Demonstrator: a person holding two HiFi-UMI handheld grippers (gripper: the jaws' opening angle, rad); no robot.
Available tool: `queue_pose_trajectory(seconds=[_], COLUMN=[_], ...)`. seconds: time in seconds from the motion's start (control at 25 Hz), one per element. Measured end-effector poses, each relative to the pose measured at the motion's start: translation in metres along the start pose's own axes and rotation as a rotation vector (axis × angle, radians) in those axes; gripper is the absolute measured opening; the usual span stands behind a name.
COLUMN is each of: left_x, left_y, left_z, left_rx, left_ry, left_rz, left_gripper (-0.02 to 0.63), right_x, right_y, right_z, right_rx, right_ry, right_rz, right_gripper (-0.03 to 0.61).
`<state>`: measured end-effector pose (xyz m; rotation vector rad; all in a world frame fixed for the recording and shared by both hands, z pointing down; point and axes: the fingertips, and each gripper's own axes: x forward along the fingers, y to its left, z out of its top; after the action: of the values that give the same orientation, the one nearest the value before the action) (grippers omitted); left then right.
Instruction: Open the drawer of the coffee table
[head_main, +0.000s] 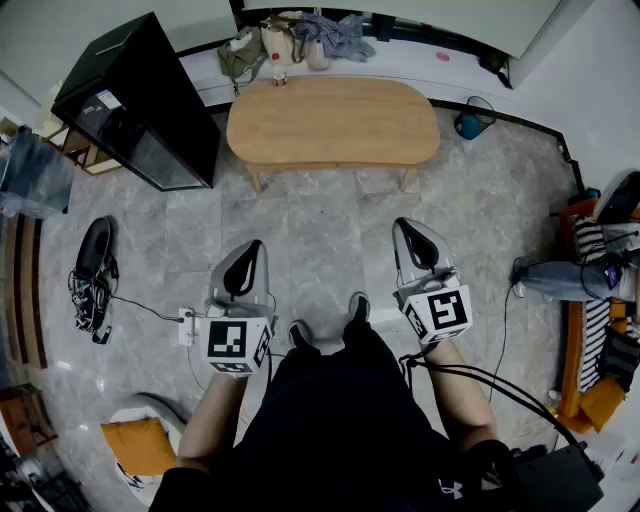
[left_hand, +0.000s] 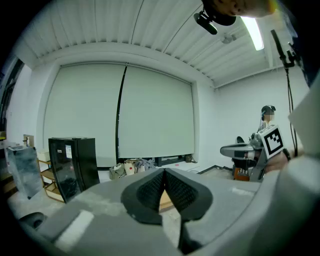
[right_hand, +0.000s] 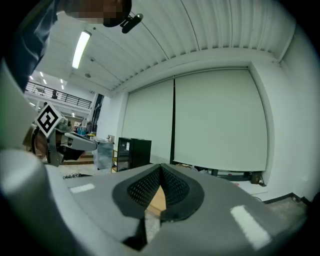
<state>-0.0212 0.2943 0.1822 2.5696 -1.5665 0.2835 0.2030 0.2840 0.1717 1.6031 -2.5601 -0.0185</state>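
1. Two grippers were in view, both closed tight and holding nothing. The left gripper (head_main: 252, 250) and the right gripper (head_main: 408, 228) were side by side over the floor (head_main: 320, 225), well apart from the coffee table (head_main: 332, 120).
2. Each gripper view showed the ribbed pads pressed together, with only a sliver of wooden tabletop beyond them.
3. The coffee table stood toward the far edge of the floor, near the wall, with its long side facing the person. A black cabinet (head_main: 140, 100) stood at the table's left end.
4. The drawer could not be made out in any view. It was probably under the top on the near side.
5. Step in hand was the approach. Nothing had been touched, so the task looked unstarted.
6. The next move called for closing in, lowering one gripper below the tabletop edge and opening its jaws. It would then have to find a handle or lip, clamp it and pull straight back.
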Motion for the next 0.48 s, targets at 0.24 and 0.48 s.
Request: queue_pose_trajectory(seconds=[0.24,0.48], left_x=[-0.033,-0.051], left_y=[0.023,0.037], left_z=[-0.002,-0.001], left_rx=[0.001,0.005], left_ry=[-0.006,-0.029], left_rz=[-0.024,-0.036], left_gripper=[0.002,0.002], right_x=[-0.011,-0.017], right_y=[0.042,0.062], right_z=[0.008,0.013], right_rx=[-0.005,0.018], right_ry=[0.013,-0.001], right_rz=[-0.023,-0.046], right_gripper=[0.002,0.002])
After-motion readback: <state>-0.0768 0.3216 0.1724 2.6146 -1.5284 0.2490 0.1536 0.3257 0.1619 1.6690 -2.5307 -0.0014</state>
